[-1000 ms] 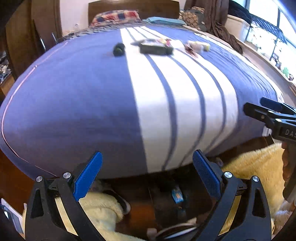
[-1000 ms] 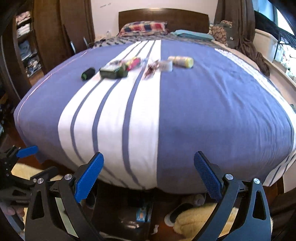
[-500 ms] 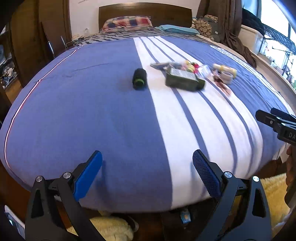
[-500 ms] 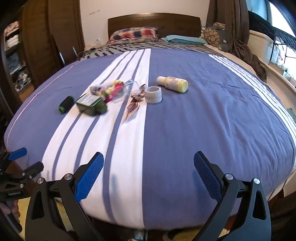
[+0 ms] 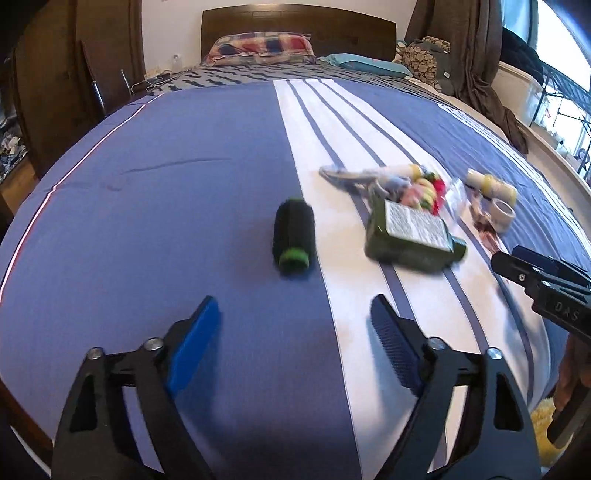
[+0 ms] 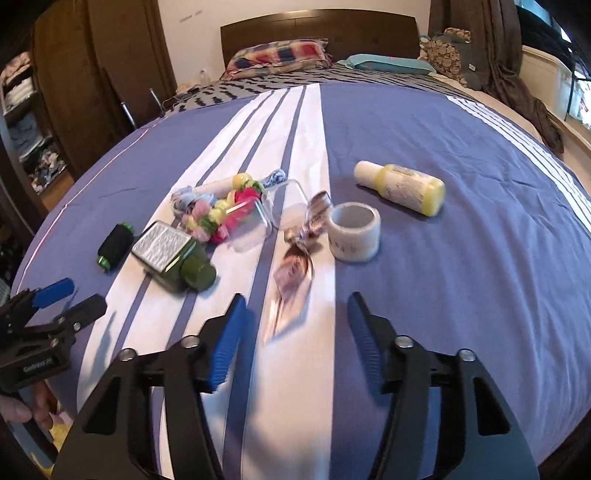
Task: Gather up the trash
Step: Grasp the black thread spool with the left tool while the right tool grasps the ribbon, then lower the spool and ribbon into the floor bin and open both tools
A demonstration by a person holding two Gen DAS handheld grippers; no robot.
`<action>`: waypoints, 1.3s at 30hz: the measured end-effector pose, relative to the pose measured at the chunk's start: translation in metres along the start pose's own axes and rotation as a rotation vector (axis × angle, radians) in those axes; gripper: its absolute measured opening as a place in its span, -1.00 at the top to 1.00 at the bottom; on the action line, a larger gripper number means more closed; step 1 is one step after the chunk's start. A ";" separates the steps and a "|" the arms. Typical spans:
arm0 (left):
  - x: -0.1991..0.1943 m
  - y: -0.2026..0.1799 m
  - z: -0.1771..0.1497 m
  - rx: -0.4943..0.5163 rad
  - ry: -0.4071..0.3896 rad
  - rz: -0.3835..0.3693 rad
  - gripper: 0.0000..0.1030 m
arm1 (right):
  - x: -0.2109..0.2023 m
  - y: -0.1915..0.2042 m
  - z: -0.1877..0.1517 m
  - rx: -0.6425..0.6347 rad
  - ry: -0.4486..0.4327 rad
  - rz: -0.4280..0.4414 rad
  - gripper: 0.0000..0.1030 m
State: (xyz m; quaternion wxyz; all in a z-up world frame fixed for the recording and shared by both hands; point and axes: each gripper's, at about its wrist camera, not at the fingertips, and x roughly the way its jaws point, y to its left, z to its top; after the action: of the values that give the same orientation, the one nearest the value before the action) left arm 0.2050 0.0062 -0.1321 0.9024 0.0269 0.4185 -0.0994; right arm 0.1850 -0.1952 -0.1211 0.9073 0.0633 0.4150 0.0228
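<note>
Several items lie on the blue-and-white striped bed. A black roll with a green core lies just ahead of my left gripper, which is open and empty. A green flat bottle lies to its right. In the right wrist view, a crumpled shiny wrapper lies just ahead of my right gripper, open and empty. Beyond are a tape roll, a yellow bottle, a clear box with colourful pom-poms, the green bottle and the black roll.
Pillows and a wooden headboard are at the far end. A dark wardrobe stands left of the bed. Clothes hang over the right side. The left gripper shows at the right wrist view's left edge.
Both grippers have risen from below the bed's foot edge and moved forward over the bedspread, closer to the items. Both stay open, slightly narrower.
</note>
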 end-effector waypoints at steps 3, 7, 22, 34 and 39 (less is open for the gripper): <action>0.012 0.001 0.011 0.000 0.006 -0.007 -0.29 | 0.010 0.000 0.011 0.005 0.008 0.016 0.07; 0.026 0.003 0.022 0.005 0.005 -0.006 -0.26 | 0.023 0.001 0.021 -0.008 0.019 -0.002 0.24; 0.027 0.001 0.024 0.010 -0.001 -0.010 0.52 | 0.021 0.007 0.015 -0.046 0.016 -0.026 0.65; -0.032 -0.027 -0.036 0.027 -0.016 -0.058 0.52 | -0.043 0.016 -0.044 -0.084 -0.004 0.006 0.67; -0.064 -0.042 -0.065 0.053 -0.037 -0.073 0.52 | -0.073 0.019 -0.071 -0.093 -0.017 0.031 0.67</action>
State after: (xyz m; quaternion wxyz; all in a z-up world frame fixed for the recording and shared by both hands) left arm 0.1078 -0.0166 -0.1244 0.9047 0.0338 0.3996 -0.1439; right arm 0.0837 -0.1768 -0.1093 0.9123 0.0274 0.4049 0.0555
